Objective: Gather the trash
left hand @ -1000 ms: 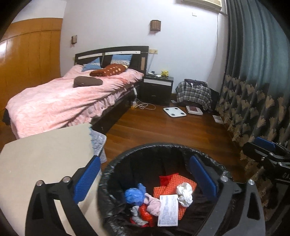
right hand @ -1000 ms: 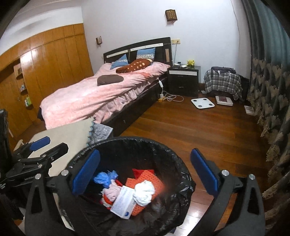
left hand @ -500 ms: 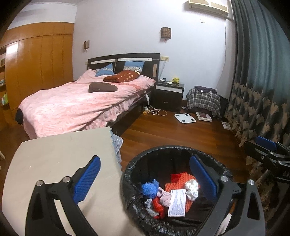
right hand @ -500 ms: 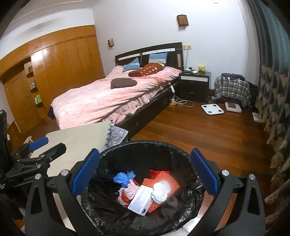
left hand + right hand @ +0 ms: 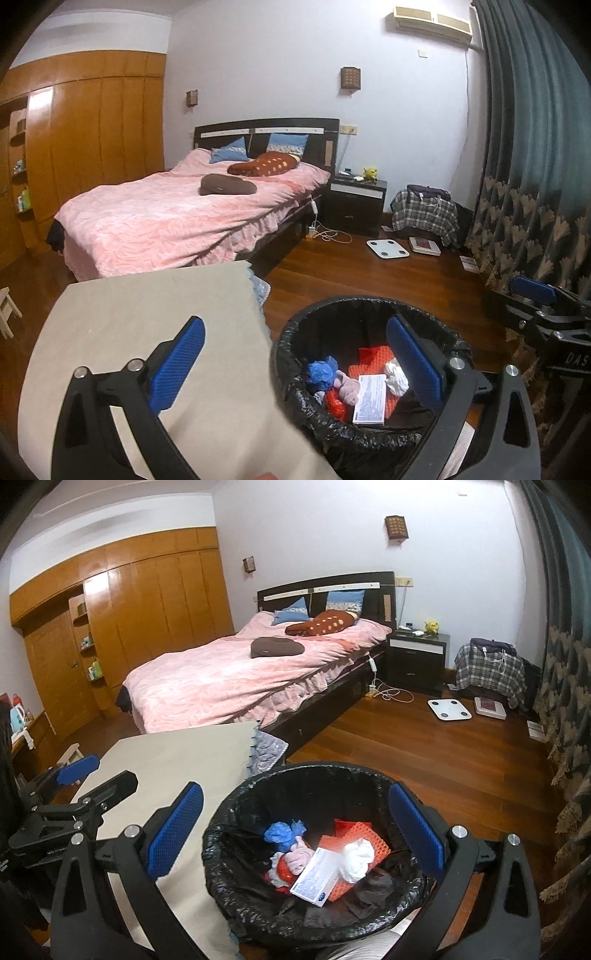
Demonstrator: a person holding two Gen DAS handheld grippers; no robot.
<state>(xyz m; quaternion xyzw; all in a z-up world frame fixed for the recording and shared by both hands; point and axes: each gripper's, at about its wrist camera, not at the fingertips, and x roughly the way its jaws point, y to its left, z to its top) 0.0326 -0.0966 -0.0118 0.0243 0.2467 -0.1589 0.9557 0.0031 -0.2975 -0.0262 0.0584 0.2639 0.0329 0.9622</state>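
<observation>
Several pieces of trash lie inside a black-lined bin on the wooden floor, just beside the right edge of a beige-covered surface: a blue wad, an orange mesh piece, a white crumpled wad and a printed box. Both the left gripper and right gripper hang above, jaws wide and empty. Beyond stands a pink-covered bed.

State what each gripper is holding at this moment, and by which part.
Nothing is held. The left gripper and right gripper both have jaws wide open and empty, above the trash bin and table.
</observation>
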